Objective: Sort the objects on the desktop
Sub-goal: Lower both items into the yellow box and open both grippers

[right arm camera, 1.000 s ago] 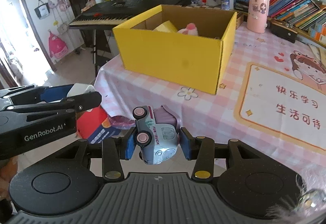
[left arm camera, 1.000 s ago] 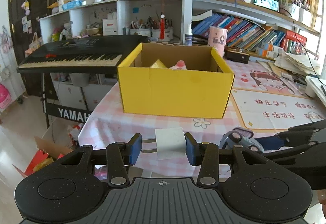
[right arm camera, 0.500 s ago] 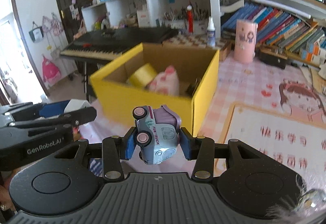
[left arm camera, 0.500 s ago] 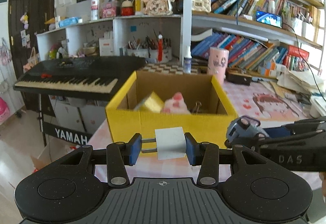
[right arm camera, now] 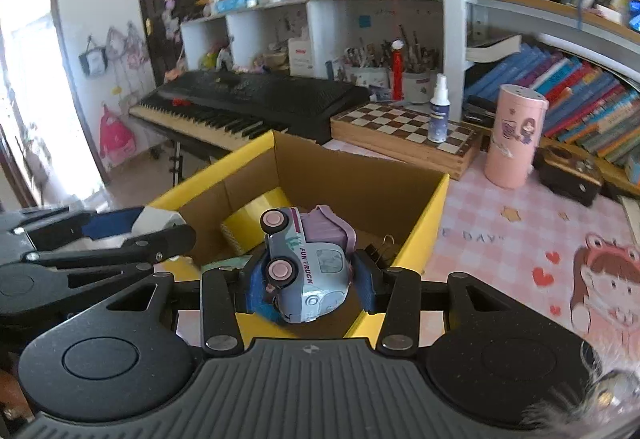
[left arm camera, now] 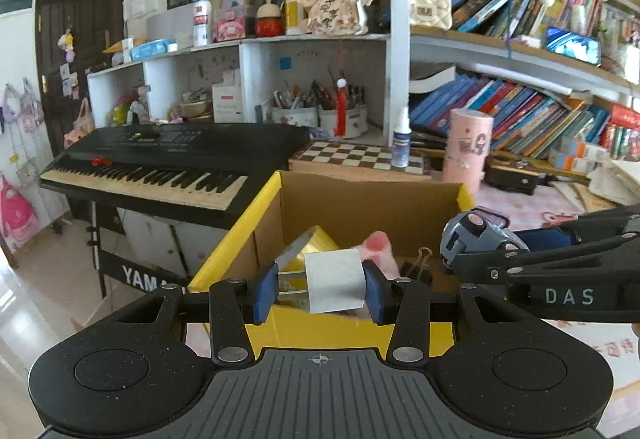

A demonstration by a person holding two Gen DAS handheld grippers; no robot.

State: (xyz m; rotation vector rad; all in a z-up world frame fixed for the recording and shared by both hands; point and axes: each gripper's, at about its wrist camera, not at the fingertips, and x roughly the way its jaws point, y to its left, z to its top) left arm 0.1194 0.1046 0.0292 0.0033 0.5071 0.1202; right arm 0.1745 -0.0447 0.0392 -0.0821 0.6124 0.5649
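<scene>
My left gripper (left arm camera: 322,289) is shut on a white plug adapter (left arm camera: 334,285) with metal prongs to its left, held over the near edge of the yellow cardboard box (left arm camera: 236,239). My right gripper (right arm camera: 306,281) is shut on a pale blue toy truck (right arm camera: 306,267) with pink wheels, tipped on its side, also over the box (right arm camera: 424,227). Each gripper shows in the other's view: the right one with the truck (left arm camera: 476,233) at the right, the left one with the adapter (right arm camera: 154,219) at the left. Inside the box lie a yellow tape roll (right arm camera: 250,219), a pink toy (left arm camera: 378,243) and a binder clip (left arm camera: 420,265).
The box stands on a pink checked tablecloth (right arm camera: 500,223). Behind it are a chessboard (right arm camera: 404,131), a spray bottle (right arm camera: 438,109) and a pink cylinder (right arm camera: 514,137). A black keyboard (left arm camera: 168,163) stands to the left, bookshelves (left arm camera: 520,111) at the back right.
Both grippers have moved forward and a little up with their loads, from in front of the box to over its near edge. The box interior now shows from above.
</scene>
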